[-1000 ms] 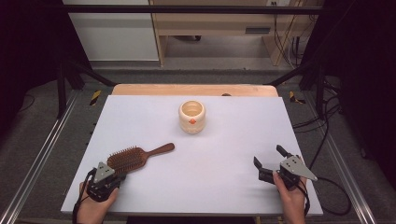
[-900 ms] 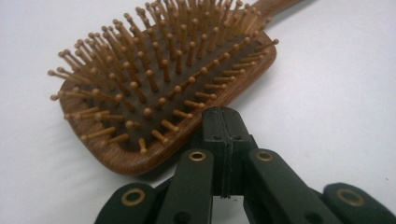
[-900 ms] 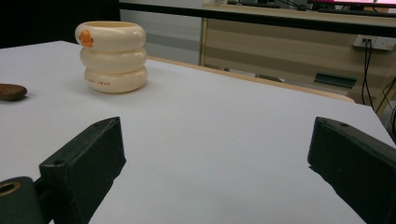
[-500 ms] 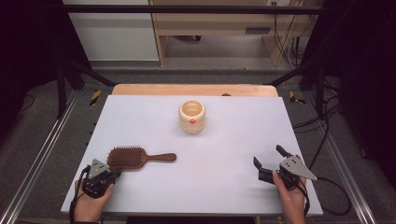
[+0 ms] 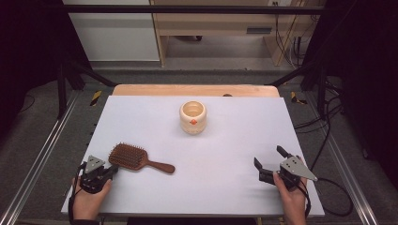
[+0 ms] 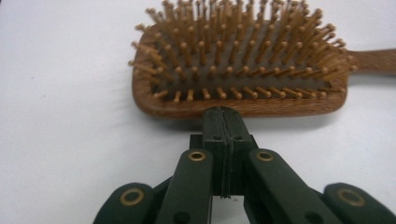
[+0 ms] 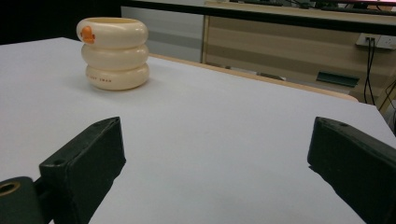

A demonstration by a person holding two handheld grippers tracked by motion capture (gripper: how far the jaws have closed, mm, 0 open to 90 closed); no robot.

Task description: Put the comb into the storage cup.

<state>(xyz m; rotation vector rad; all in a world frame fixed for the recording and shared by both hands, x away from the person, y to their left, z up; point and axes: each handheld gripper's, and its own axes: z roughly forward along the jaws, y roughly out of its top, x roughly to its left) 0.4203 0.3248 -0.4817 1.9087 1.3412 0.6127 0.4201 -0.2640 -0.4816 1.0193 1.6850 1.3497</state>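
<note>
A white table (image 5: 220, 140) seen from above, with 2 hand-held grippers near its front edge and a cream cup (image 5: 193, 116) standing toward the back centre.

Front-left of the cup, a hand holds the left gripper (image 5: 112, 170) low on the table. Its 2 black jaws are pressed together with nothing between them. Their joined tip sits right at the brush (image 5: 136, 159); whether it touches the wood cannot be told.

The brush is a wooden paddle hairbrush, lying bristles up, front-left of the cup and well apart from it. Its head is just beside the left gripper, and its handle points away to the right, toward the table's middle. In the left gripper view, the closed jaws (image 6: 222, 140) meet the near long edge of the brush head (image 6: 243, 70) at about its middle.

Front-right of the cup, a 2nd hand holds the right gripper (image 5: 270, 163), its jaws spread wide and empty. It is well apart from both brush and cup. In the right gripper view, the cup (image 7: 113, 52) stands far off at upper left, a stack of 3 rounded rings with an orange mark near its rim.
</note>
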